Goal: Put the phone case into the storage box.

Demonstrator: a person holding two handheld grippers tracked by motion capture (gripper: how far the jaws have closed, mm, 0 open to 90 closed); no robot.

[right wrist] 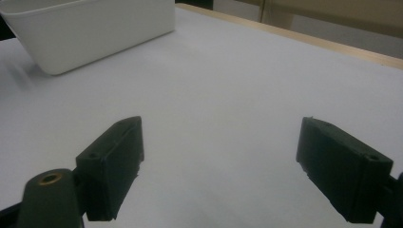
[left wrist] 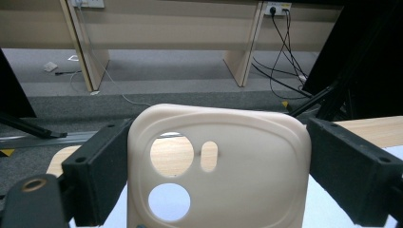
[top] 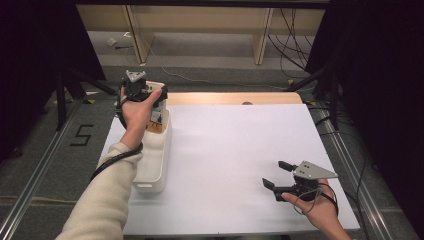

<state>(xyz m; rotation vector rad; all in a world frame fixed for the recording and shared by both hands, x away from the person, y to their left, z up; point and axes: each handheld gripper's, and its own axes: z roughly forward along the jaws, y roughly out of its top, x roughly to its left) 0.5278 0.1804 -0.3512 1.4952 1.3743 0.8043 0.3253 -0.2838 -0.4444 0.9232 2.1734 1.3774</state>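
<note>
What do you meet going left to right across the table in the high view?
White bin with the left gripper above its far end, holding a cream phone case → bare white tabletop → right gripper, jaws apart, near the table's right front corner.

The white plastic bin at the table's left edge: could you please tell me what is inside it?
Inside the white plastic bin, a few small items show at its far end, too blurred to identify. The person's left hand and forearm cover much of the interior.
</note>
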